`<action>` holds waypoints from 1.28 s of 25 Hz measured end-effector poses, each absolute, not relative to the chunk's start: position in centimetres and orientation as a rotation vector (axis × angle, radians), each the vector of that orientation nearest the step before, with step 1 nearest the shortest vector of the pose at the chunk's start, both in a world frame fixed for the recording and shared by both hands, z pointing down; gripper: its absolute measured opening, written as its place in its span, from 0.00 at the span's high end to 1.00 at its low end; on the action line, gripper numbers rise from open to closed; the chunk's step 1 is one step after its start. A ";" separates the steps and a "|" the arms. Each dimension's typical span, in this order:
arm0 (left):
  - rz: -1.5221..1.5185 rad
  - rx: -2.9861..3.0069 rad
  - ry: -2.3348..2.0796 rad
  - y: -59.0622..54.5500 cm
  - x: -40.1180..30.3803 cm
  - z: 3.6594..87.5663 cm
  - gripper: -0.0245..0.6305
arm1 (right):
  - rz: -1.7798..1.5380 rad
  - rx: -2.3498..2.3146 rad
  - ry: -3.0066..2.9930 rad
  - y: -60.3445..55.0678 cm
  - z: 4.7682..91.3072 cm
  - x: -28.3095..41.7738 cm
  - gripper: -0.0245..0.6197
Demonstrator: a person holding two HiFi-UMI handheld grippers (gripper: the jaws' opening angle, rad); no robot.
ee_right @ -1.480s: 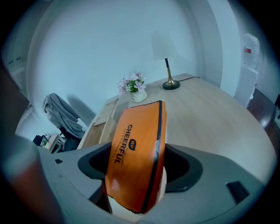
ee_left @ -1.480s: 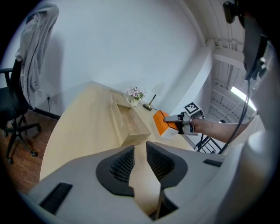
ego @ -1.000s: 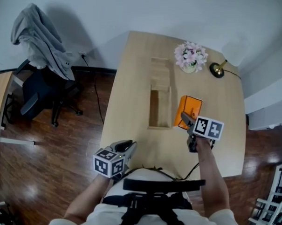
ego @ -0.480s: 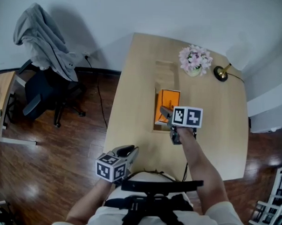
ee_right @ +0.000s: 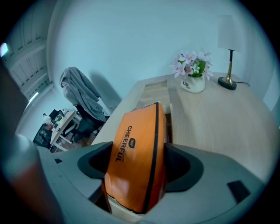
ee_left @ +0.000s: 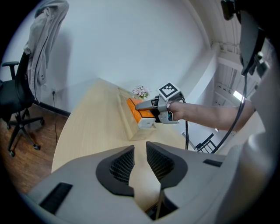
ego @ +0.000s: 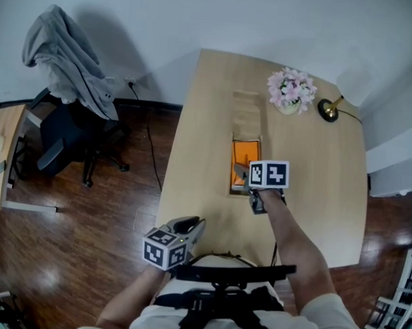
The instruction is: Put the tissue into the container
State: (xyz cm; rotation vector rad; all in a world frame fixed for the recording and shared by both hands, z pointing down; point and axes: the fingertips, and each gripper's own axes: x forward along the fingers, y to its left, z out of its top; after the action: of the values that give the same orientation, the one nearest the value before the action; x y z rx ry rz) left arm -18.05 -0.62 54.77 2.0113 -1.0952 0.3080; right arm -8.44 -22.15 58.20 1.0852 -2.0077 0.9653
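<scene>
Tissue [ego: 243,154] is leaning into the container [ego: 247,106].
Right gripper [ego: 241,171] is clamping it; left gripper [ego: 192,226] is hovering well short of the container, jaws slightly apart, empty.

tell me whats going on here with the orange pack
A person holds a gripper in each hand. The right gripper is clamped on an orange tissue pack and holds it at the open slot of the long wooden container on the table, not yet let go. The left gripper hangs near the table's near edge, jaws slightly apart with nothing between them.
</scene>
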 end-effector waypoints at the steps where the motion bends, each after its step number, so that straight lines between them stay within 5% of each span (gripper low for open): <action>1: 0.308 2.011 -1.094 -0.6 -18.0 54.8 0.85 | 0.962 1.094 -2.010 -22.2 58.4 -8.4 0.39; 32: 0.252 2.054 -1.142 -0.9 -16.6 52.1 0.85 | 1.039 1.116 -2.214 -20.6 52.1 -5.8 0.40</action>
State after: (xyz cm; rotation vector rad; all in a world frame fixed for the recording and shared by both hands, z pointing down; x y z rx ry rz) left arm -16.59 -0.93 52.13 2.0542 -1.1423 0.2519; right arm -5.80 -20.55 52.14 1.1156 -2.2140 1.0387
